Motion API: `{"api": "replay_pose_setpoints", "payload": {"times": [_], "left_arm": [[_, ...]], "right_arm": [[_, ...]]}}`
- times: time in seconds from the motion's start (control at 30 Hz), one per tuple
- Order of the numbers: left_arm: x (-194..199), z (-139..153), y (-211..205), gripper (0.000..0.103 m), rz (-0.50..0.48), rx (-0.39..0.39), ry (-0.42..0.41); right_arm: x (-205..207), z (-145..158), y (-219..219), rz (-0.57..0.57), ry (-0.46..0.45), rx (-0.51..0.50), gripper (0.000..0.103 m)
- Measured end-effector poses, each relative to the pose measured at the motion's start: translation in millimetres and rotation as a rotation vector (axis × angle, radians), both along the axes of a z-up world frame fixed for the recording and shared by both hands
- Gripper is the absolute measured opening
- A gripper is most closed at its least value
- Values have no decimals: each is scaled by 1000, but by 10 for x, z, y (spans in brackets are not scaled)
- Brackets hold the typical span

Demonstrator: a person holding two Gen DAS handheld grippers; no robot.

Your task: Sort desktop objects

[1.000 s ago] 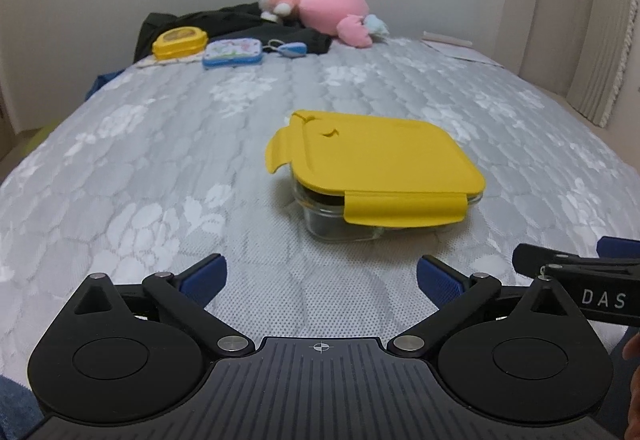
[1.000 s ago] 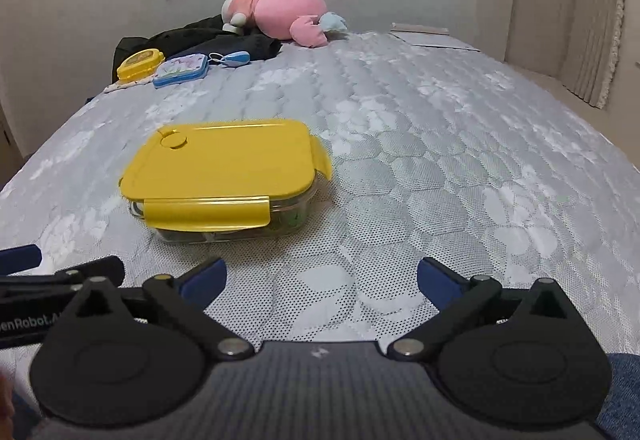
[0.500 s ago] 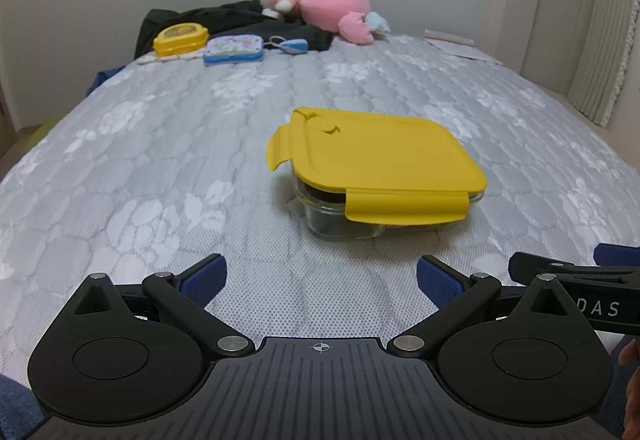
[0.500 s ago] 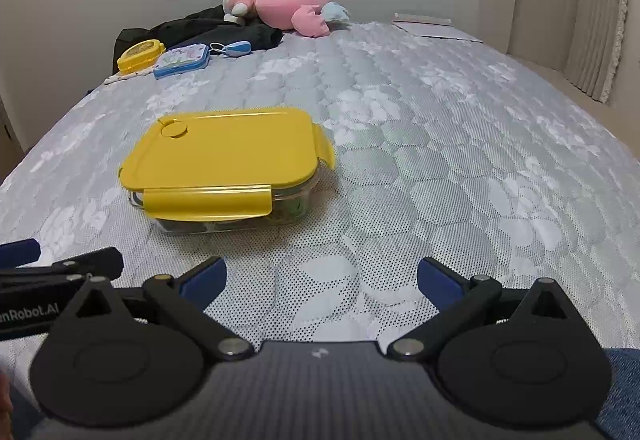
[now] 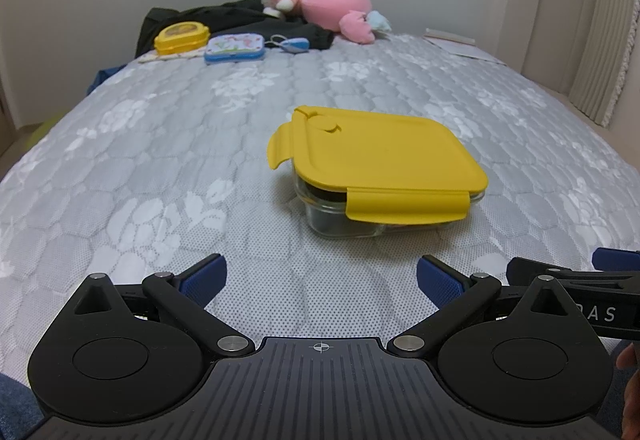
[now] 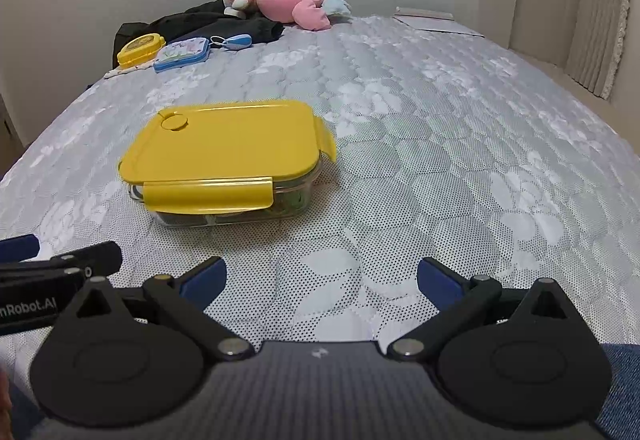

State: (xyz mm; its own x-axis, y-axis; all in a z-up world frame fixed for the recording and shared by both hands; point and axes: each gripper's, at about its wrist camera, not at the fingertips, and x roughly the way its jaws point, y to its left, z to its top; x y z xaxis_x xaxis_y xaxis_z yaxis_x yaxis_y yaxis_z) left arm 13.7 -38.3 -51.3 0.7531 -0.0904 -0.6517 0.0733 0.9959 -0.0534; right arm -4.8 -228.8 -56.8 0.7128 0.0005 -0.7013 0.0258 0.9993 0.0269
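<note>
A glass food container with a yellow lid (image 5: 380,164) sits on the grey quilted bed, also in the right wrist view (image 6: 228,156). Its side flaps stick out and dark contents show through the glass. My left gripper (image 5: 320,276) is open and empty, near the front edge, short of the container and a little left of it. My right gripper (image 6: 320,276) is open and empty, short of the container and to its right. Each gripper shows at the edge of the other's view.
At the far end lie a pink plush toy (image 5: 324,6), dark clothing (image 5: 224,20), a small yellow box (image 5: 182,36), a blue-rimmed case (image 5: 234,47) and a blue key fob (image 5: 294,45). Papers (image 5: 456,44) lie far right. Curtains (image 5: 600,20) hang at the right.
Both grippers have tilted and drawn back slightly, so the container sits a little farther and higher in view. Nothing was grasped or moved.
</note>
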Motion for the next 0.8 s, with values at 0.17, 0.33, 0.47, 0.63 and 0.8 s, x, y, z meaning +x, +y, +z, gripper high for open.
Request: {"api": "replay_pose_setpoints", "payload": {"times": [0.17, 0.33, 0.47, 0.63, 0.8], "left_arm": [[3, 1, 5, 103, 3, -5, 1], [1, 7, 11, 103, -2, -16, 2], [-5, 13, -26, 103, -8, 5, -5], [-19, 28, -26, 103, -14, -2, -13], [-20, 31, -31, 103, -4, 0, -15]], "right_arm": [[5, -2, -1, 4, 2, -2, 102], [2, 0, 0, 6, 3, -2, 102], [6, -4, -7, 3, 5, 0, 103], [8, -8, -13, -1, 8, 3, 103], [0, -6, -11, 2, 4, -1, 103]]}}
